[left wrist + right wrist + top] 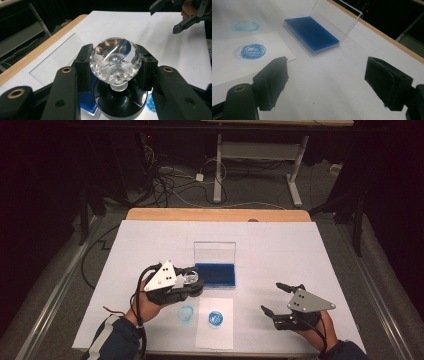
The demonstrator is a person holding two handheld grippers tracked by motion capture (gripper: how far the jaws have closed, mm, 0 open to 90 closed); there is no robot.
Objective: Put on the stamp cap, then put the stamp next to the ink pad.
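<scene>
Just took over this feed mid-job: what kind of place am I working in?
Probably a lab or recording workspace, not a home: a white-covered table in a dark room, loose cables on the floor and an adjustable desk frame behind. The left gripper holds a stamp.

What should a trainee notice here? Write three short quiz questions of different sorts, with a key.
1. True or false: the left hand-held gripper is shut on the crystal-topped stamp.
2. The lid of the ink pad is: A open, B closed, C missing.
3. Fill in: the right hand-held gripper stands ____ and holds nothing.
Key: 1 true; 2 A; 3 open.
</scene>
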